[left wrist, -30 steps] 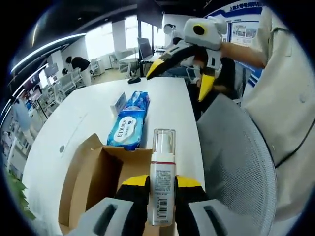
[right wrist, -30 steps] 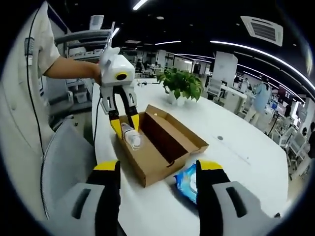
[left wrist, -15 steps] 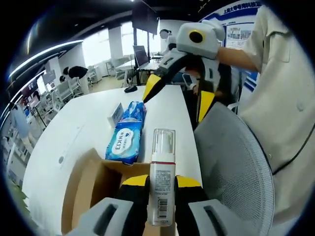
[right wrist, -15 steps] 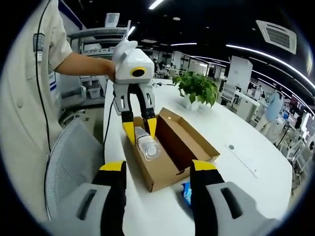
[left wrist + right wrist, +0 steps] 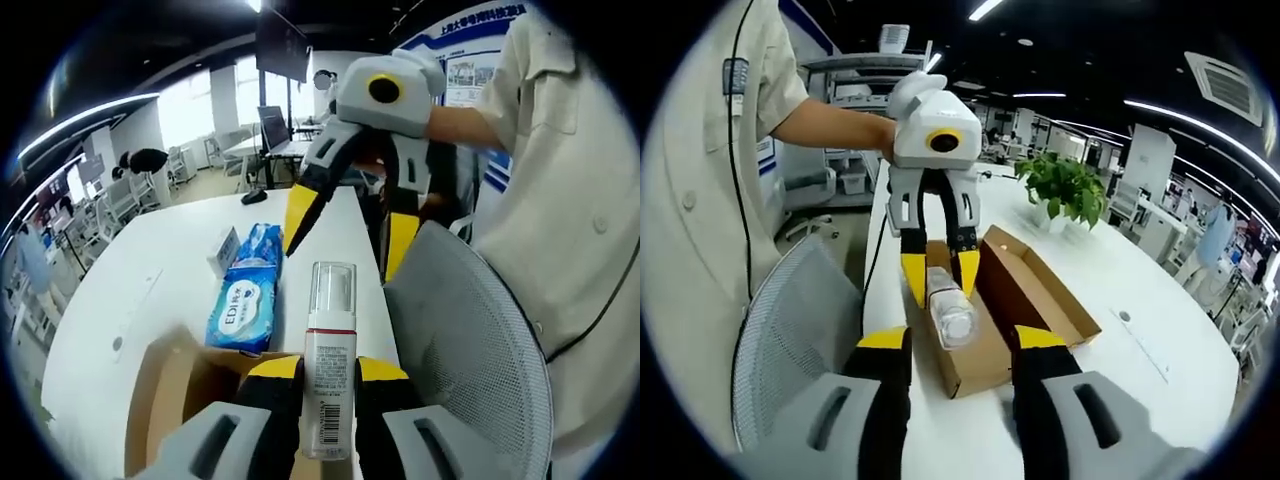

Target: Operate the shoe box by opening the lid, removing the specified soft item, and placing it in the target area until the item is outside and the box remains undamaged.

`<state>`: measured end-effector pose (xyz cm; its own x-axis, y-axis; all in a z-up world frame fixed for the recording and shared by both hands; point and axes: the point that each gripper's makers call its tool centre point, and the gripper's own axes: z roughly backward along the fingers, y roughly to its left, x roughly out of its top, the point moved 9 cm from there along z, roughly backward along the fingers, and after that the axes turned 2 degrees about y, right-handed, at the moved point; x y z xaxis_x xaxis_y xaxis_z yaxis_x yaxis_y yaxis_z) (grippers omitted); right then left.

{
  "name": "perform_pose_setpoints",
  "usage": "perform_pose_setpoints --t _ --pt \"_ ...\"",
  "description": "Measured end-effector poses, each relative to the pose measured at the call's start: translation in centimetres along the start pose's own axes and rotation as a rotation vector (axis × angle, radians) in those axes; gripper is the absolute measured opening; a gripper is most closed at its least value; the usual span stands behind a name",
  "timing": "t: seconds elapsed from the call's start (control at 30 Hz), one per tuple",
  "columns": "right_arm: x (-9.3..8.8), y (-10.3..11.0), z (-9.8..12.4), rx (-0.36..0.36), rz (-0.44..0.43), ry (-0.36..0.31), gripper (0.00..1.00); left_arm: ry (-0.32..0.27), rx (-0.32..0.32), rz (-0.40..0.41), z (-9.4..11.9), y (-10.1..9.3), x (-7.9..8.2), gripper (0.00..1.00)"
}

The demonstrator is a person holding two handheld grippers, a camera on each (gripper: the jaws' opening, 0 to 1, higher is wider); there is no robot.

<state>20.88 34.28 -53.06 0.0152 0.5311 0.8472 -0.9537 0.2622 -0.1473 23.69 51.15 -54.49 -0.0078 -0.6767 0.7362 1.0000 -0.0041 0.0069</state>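
My left gripper (image 5: 328, 372) is shut on a white pump bottle (image 5: 329, 360) with a clear cap, held upright over the near end of the open cardboard shoe box (image 5: 178, 392). In the right gripper view the left gripper (image 5: 940, 275) holds the same bottle (image 5: 953, 318) above the box (image 5: 1045, 300), whose lid is folded back. My right gripper (image 5: 962, 340) stands open just short of the bottle, nothing between its fingers. It also shows in the left gripper view as the right gripper (image 5: 345, 230), its jaws spread, beyond the bottle.
A blue wipes pack (image 5: 240, 300) and a small white carton (image 5: 222, 250) lie on the white table (image 5: 120, 270) past the box. A grey mesh chair (image 5: 470, 350) stands at the table's edge beside a person's sleeve (image 5: 570, 200). A potted plant (image 5: 1065, 190) stands behind the box.
The two grippers have drawn closer together. The left gripper has kept its hold on the bottle and raised it from the box's end. The right gripper has stayed open.
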Motion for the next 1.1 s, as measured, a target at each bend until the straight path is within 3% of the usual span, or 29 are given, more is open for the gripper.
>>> perform_pose_setpoints --t 0.4,0.77,1.1 --pt "0.3 0.0 -0.6 0.057 0.083 0.021 0.19 -0.044 -0.024 -0.031 -0.5 0.0 0.5 0.18" --pt "0.4 0.2 -0.6 0.097 0.113 0.054 0.16 -0.061 -0.029 -0.057 -1.3 -0.1 0.1 0.19" --pt "0.7 -0.5 -0.9 0.139 0.152 0.145 0.16 -0.042 0.007 -0.028 -2.1 0.1 -0.1 0.20"
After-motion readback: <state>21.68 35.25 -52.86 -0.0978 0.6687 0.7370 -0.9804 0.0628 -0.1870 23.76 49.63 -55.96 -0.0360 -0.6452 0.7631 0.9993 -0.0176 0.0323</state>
